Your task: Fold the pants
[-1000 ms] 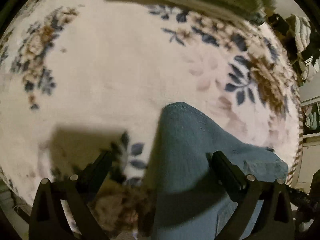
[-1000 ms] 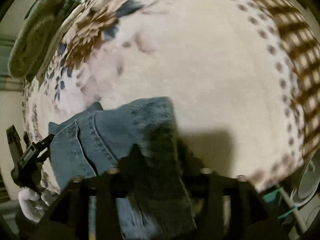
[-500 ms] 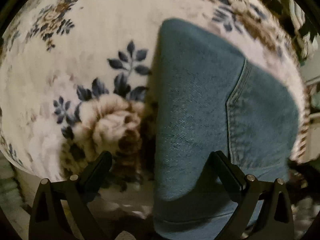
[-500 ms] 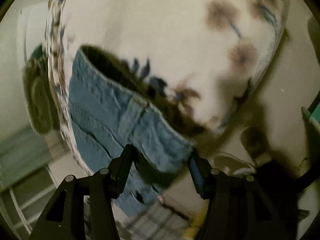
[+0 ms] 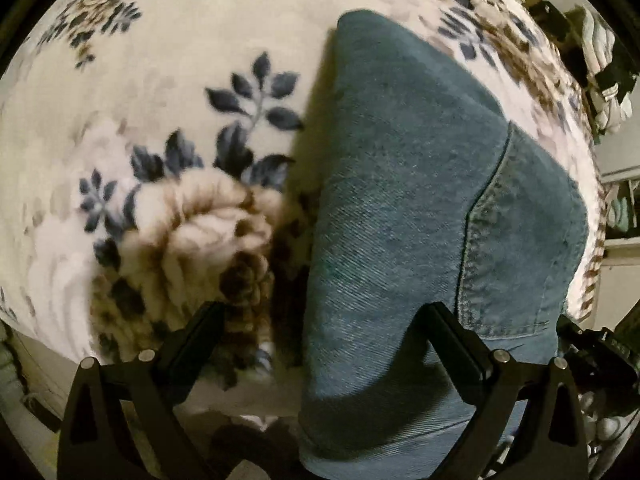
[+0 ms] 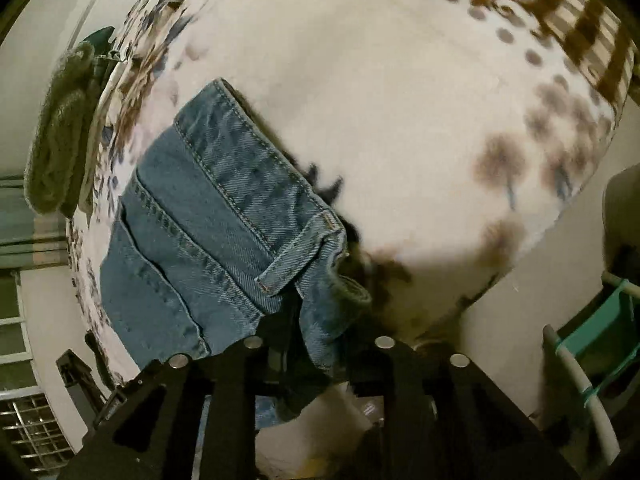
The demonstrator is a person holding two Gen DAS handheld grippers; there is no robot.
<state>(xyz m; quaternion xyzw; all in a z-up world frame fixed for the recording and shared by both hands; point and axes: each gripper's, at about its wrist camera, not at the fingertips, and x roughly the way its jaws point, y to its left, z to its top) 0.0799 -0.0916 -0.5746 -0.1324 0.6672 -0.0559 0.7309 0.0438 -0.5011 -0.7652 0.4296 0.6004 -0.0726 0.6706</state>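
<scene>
My left tongs point(image 5: 320, 344) stand with the fingers spread wide apart. Nothing is clamped between them. The folded blue denim pants point(image 5: 420, 220) lie on the cream fleece blanket with blue and brown flowers point(image 5: 180, 120), and the near edge of the denim passes between my left fingers, closer to the right finger. A stitched pocket seam runs down the right part of the fabric.

My right tongs point(image 6: 320, 344) have the fingers drawn close together on the waistband corner of the pants point(image 6: 208, 232), beside a belt loop. The denim bunches into the gap and hangs below it.

In the right wrist view, the pants lie toward the left edge of the blanket point(image 6: 380, 100). A green rolled towel point(image 6: 60, 140) sits beyond that edge.
</scene>
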